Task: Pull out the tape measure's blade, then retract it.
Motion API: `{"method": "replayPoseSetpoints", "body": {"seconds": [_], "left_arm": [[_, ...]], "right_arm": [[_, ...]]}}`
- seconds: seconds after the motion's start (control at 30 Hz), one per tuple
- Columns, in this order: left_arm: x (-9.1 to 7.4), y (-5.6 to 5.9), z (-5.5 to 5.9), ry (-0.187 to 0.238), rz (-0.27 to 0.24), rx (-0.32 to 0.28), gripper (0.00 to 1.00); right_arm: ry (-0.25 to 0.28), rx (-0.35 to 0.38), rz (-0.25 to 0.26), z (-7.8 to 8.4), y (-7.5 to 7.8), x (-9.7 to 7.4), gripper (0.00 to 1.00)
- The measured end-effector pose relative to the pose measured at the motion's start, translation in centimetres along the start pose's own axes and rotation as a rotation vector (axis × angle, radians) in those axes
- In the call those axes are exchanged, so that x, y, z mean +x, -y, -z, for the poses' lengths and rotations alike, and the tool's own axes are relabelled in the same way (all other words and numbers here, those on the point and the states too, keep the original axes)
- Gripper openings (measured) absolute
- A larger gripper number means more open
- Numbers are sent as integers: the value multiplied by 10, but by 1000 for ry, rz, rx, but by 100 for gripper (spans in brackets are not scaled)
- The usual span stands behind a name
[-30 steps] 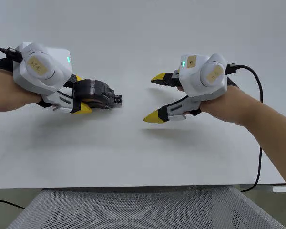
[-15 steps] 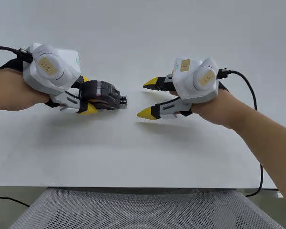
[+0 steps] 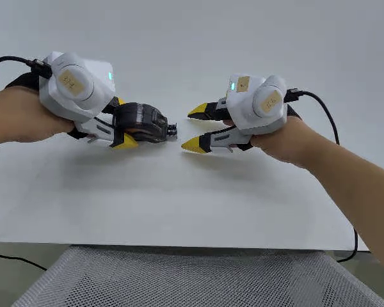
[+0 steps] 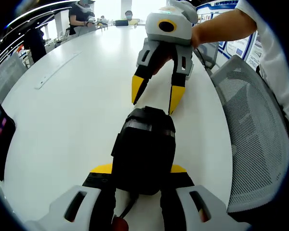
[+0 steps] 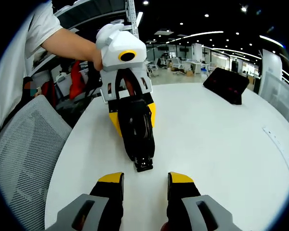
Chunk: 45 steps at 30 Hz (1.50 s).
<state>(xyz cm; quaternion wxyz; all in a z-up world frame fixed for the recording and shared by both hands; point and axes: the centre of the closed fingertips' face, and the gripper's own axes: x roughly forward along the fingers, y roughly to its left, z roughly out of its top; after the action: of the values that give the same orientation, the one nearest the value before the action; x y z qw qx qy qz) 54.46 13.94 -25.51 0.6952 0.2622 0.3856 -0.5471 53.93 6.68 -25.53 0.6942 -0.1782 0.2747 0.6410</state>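
Since a second earlier, we had brought the two grippers closer together, so the gap between them had nearly gone. At 9 o'clock in the head view, our left gripper (image 3: 123, 121) was clamped across the black tape measure (image 3: 143, 121), its jaws pressed on the case sides over the white table (image 3: 179, 204). The blade was not yet drawn out, and its end hook (image 3: 173, 131) pointed toward 3 o'clock. At 3 o'clock, our right gripper (image 3: 193, 128) had its jaws partway apart and held nothing, with the yellow tips just short of the hook. We judged the hook a small target: if the jaws closed a little early or off line they could pinch air, or nudge the case askew in the left grip. A hard pull toward 3 o'clock might also twist the case loose, and letting go of the blade too abruptly could make it whip back.
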Motion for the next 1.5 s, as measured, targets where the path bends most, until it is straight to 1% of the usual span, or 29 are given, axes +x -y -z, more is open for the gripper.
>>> {"method": "replayPoseSetpoints", "body": {"seconds": [0.13,0.2,0.33,0.43,0.8,0.97,1.07,1.3,1.5], "left_arm": [[0,0,0,-3,4,4,31],[0,0,0,-1,6,1,31],[1,0,0,-1,7,3,31],[1,0,0,-2,7,3,31],[1,0,0,-2,8,4,31],[0,0,-1,0,9,2,31],[0,0,-1,2,9,3,31],[1,0,0,-1,6,10,31],[1,0,0,-3,6,12,30]], "right_arm": [[7,-1,-6,-3,-1,4,31],[7,-22,-3,-4,1,7,28],[13,-31,-9,-8,2,11,25],[7,-47,-18,-7,2,16,23],[12,-47,-40,-11,0,24,18],[16,-41,-39,-11,1,25,16],[22,-40,-53,-10,-1,26,14],[20,-59,-53,-11,-2,26,13],[19,-75,-42,-10,-2,26,12]]}}
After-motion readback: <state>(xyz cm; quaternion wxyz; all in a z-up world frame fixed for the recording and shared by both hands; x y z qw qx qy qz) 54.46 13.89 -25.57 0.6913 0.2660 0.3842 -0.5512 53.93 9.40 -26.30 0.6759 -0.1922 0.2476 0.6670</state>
